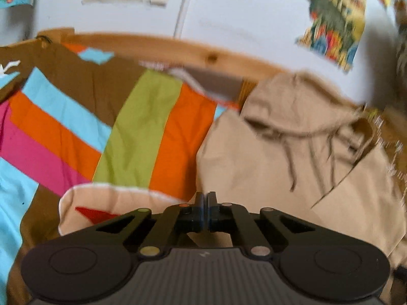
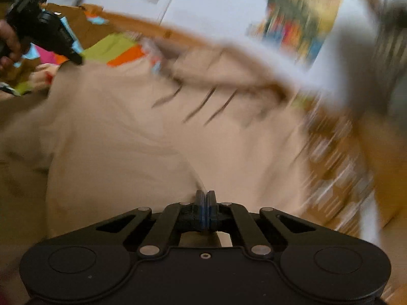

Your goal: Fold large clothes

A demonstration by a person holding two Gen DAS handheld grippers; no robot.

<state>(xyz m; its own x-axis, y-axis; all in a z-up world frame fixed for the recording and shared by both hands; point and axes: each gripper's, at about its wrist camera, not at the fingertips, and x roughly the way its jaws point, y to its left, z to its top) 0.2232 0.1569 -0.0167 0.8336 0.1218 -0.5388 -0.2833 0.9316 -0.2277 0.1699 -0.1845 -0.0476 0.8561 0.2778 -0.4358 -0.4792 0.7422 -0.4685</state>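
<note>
Beige hoodie (image 1: 292, 152) spread on bed, lying over striped bedcover (image 1: 142, 127), hood and drawstrings toward 1 o'clock near wooden bed frame (image 1: 203, 53). White wall (image 1: 241, 12) behind, colourful posters (image 1: 335, 17) on it. Left gripper (image 1: 205, 198): jaws together, clamped on hoodie edge at 6 o'clock. Right gripper (image 2: 205, 198): jaws together, pinching hoodie fabric. Only right view, badly blurred, shows left gripper at 10 o'clock, held by hand (image 2: 7, 45). Only left view shows bedcover stripes clearly.

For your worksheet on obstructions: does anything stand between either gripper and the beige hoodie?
Nothing visible does. The left gripper and right gripper are both shut right at the beige hoodie, apparently pinching its fabric.
</note>
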